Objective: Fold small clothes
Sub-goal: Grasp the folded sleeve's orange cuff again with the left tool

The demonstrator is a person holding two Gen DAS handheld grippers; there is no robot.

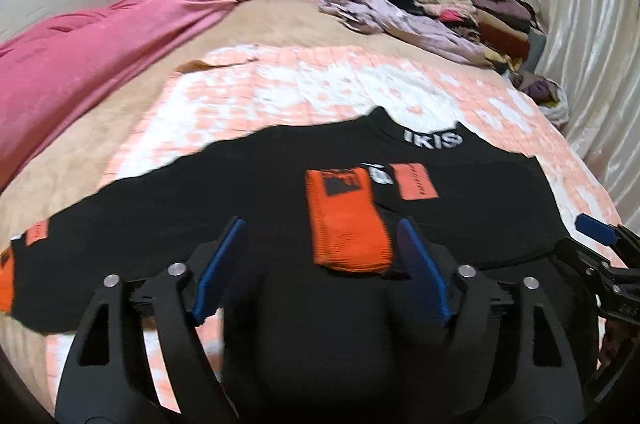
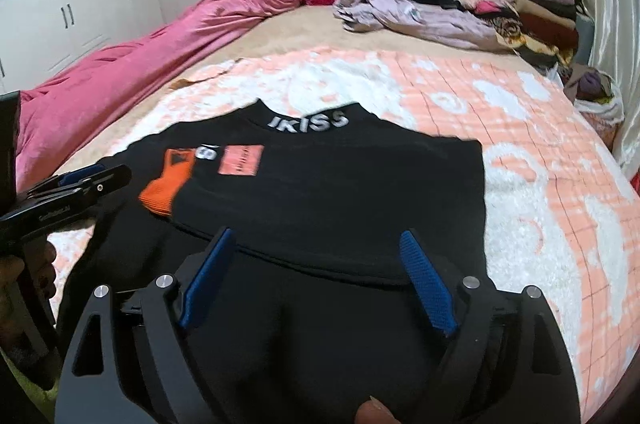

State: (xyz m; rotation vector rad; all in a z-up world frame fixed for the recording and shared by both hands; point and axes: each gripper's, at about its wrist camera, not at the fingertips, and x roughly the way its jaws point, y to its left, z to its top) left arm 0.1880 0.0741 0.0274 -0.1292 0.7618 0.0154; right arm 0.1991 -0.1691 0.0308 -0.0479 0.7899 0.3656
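Two pairs of tongs hang over one black knit top with white collar lettering (image 2: 320, 200), which lies spread on a peach-and-white patterned blanket (image 2: 540, 160) across the bed. The left tongs (image 1: 320, 256) stand released, blue pads wide apart with only cloth beneath them and nothing pinched; the right tongs (image 2: 316, 264) are likewise let go, jaws spread above the garment's near edge.

As for progress — the top looks partly folded. One sleeve with a ribbed orange cuff (image 1: 348, 224) is laid in over the chest, just beside an orange rectangular patch (image 1: 414, 180). In the right wrist view a fold line runs across the near part of the garment, which suggests the lower part has been turned up over the body, though the blur makes that hard to settle. At the far left of the left wrist view, another orange cuff (image 1: 6, 280) sits out at the garment's edge, so that side appears not yet brought in.

Likely left: tucking the outlying sleeve and making a last fold to a compact shape. Unfolded lilac crumpled clothing (image 2: 404, 12) near the headboard, beside a stack of folded garments (image 2: 516, 0), suggests more pieces await.
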